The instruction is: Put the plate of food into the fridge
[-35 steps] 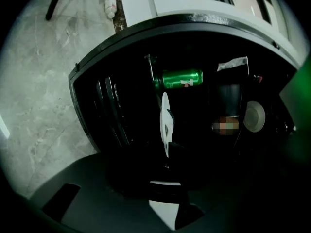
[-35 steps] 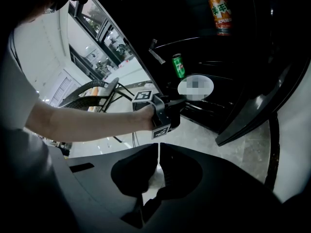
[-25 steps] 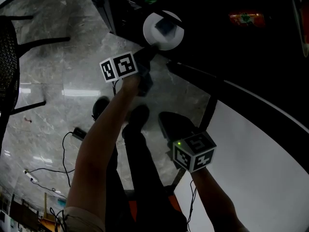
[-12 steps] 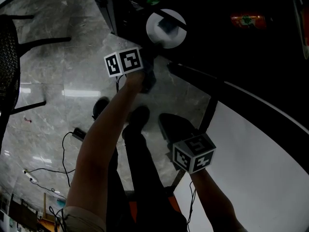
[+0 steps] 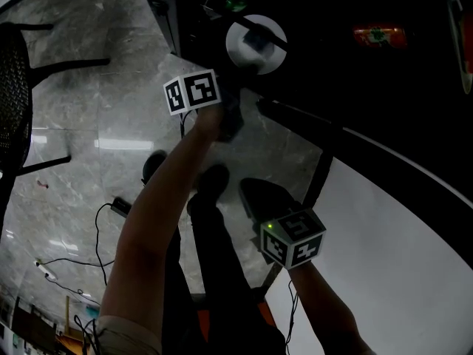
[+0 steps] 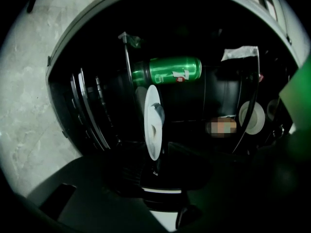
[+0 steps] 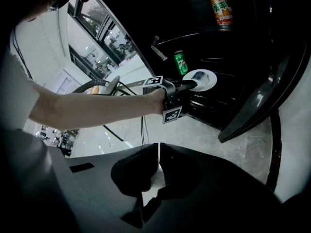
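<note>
Plate of food [image 6: 152, 123] is sitting in the fridge [image 5: 347, 65] near the green can [image 6: 167, 72] — my left gripper's [image 6: 156, 166] 2 jaws have just been opening around its rim, while the right gripper [image 7: 159, 149] is pressed together and empty. I'm planning a straight, level withdrawal.

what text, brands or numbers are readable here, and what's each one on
"7": on the green can; the rest of its logo is too blurred to read.
Orange can: has print on it, but it is too blurred to read.
Marker cubes: black-and-white square patterns only, no words.
</note>
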